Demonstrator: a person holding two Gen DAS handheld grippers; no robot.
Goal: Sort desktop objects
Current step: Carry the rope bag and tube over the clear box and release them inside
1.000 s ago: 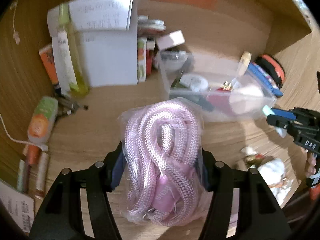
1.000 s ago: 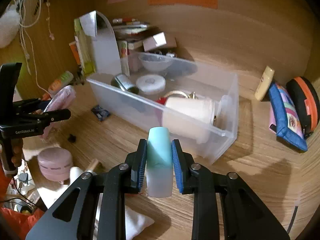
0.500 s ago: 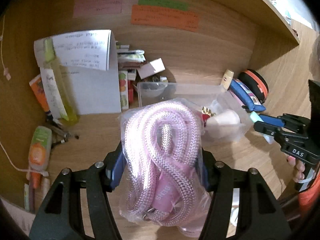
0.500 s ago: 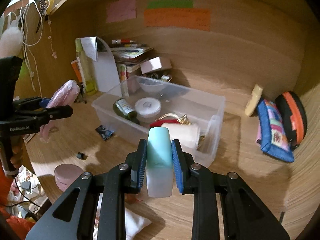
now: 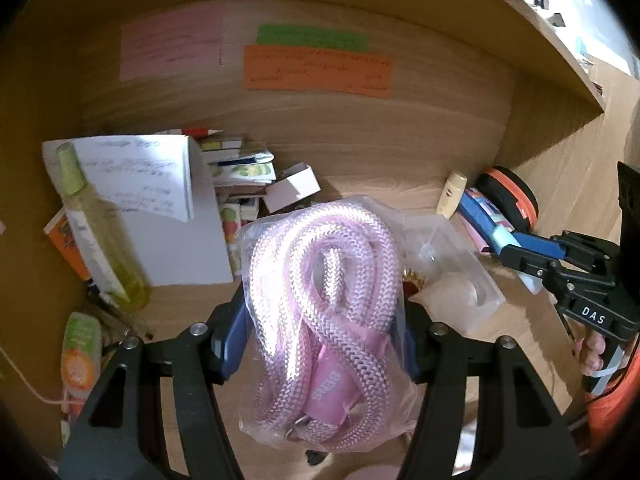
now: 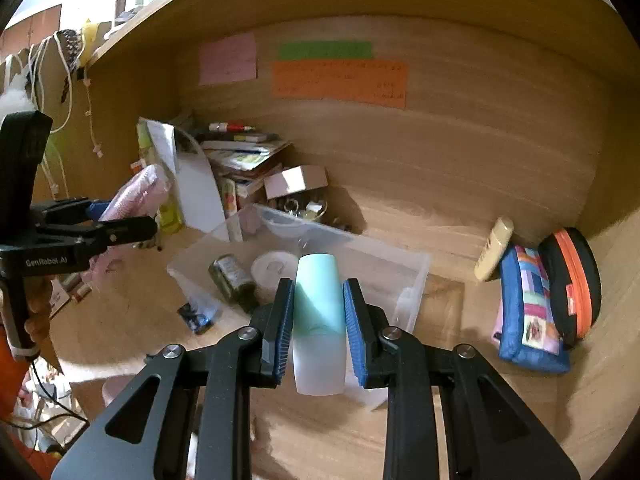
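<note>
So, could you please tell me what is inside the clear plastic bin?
In the clear plastic bin: a dark green bottle lying down and a white round lid. The teal bottle in the right gripper hides the rest.

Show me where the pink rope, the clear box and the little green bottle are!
pink rope (image 5: 324, 304): left wrist view, on the middle coil inside its bag.
clear box (image 6: 416, 280): right wrist view, on its right wall.
green bottle (image 6: 318, 292): right wrist view, on its mint cap.

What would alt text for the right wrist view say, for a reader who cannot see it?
A handheld black tool with blue pads grips a mint-green bottle above a clear plastic bin on a cluttered wooden desk. At left, a second tool holds a bagged pink rope; at right, a blue patchwork pouch leans against the side wall.
</note>
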